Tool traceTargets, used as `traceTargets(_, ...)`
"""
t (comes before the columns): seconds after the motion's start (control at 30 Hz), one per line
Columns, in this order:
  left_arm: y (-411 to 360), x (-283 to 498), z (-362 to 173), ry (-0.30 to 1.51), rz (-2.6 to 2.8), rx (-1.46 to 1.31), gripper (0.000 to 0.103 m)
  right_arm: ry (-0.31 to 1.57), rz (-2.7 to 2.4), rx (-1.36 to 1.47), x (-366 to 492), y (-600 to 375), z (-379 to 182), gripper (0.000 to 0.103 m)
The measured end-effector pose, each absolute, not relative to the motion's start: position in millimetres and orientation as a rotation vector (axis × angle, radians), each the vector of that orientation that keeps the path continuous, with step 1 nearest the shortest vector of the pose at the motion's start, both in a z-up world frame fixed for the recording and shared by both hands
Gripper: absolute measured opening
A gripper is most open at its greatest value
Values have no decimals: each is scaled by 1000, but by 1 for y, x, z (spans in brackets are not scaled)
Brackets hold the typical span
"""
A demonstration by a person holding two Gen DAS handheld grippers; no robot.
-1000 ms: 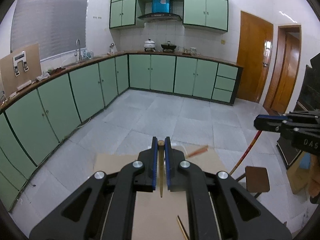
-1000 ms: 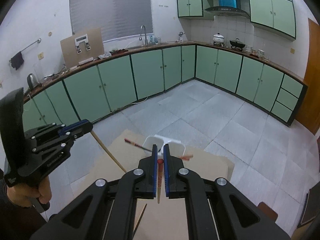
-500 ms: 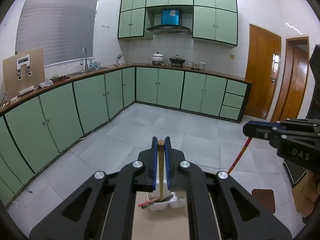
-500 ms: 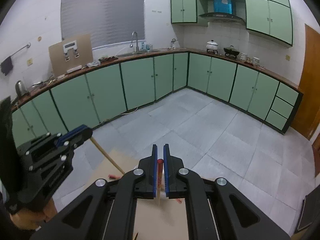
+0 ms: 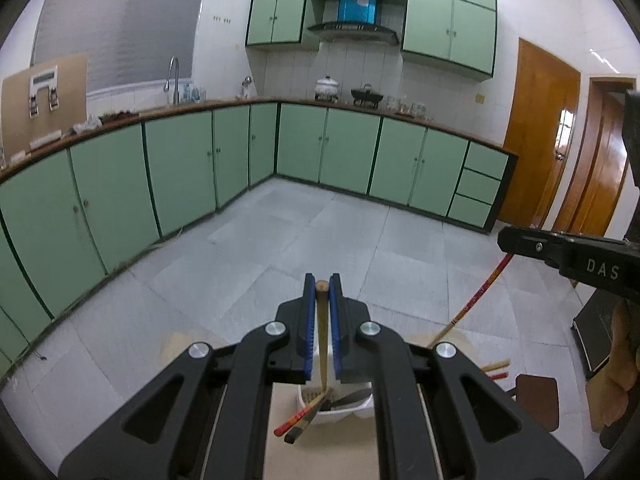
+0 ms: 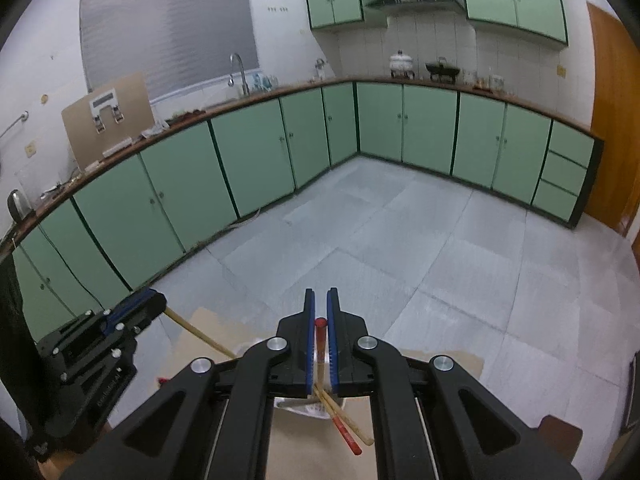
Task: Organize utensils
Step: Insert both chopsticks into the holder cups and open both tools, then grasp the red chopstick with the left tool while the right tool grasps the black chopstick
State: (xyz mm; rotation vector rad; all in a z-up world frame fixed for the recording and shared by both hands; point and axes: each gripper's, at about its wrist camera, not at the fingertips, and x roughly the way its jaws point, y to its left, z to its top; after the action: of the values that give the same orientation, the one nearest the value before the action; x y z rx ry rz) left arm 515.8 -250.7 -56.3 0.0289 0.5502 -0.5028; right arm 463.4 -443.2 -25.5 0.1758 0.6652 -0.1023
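In the left wrist view my left gripper [image 5: 322, 280] is shut on a pale wooden chopstick [image 5: 322, 336]. Its lower end points down at the mouth of a white utensil holder [image 5: 352, 410], which holds several chopsticks and a dark utensil. At the right edge my right gripper [image 5: 516, 240] carries a red chopstick [image 5: 478, 298] slanting down toward the holder. In the right wrist view my right gripper [image 6: 321, 294] is shut on that red chopstick [image 6: 320, 340], above the mostly hidden holder [image 6: 308, 410]. My left gripper [image 6: 154, 300] is at the left with its wooden chopstick [image 6: 200, 332].
The holder stands on a brown cardboard-topped table [image 5: 320, 456]. A small brown stool [image 5: 536, 396] sits on the floor at the right. Two loose chopstick ends [image 5: 496, 370] lie near the table's right edge. Green cabinets line the far walls beyond a grey tiled floor.
Both grippers have travelled forward and down with their chopsticks. The white holder, earlier out of sight or far off, now lies just under both pairs of fingers.
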Motion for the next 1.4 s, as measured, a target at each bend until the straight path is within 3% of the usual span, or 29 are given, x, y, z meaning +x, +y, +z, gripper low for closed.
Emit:
traceTargets(0.2, -239, 519, -66, 573, -493, 28, 12, 698, -98, 214, 458, -453, -47, 8)
traceTargets(0.27, -235, 514, -61, 563, -489, 29, 22, 694, -98, 218, 451, -455, -44, 9)
traceTargets(0.4, -220, 496, -45, 533, -494, 37, 32, 654, -92, 236, 421, -462, -31, 10)
traceTargets(0.57, -187, 434, -47, 441, -498, 71, 69, 536, -78, 199, 338, -458, -25, 20)
traceTargets(0.67, -164, 381, -66, 381, -487, 106, 84, 496, -72, 143, 273, -440, -48, 21)
traceTargets(0.87, -126, 287, -124, 404, -484, 104, 92, 573, -44, 80, 151, -372, -168, 22)
traceTargets(1.03, -88, 237, -162, 460, -439, 65, 92, 725, 2, 67, 98, -305, -268, 22)
traceTargets(1.2, -67, 211, -170, 485, -426, 57, 93, 778, 48, -32, 81, -253, -305, 22)
traceTargets(1.4, -55, 196, -169, 486, -437, 15, 93, 745, 38, -63, 92, -233, -305, 23)
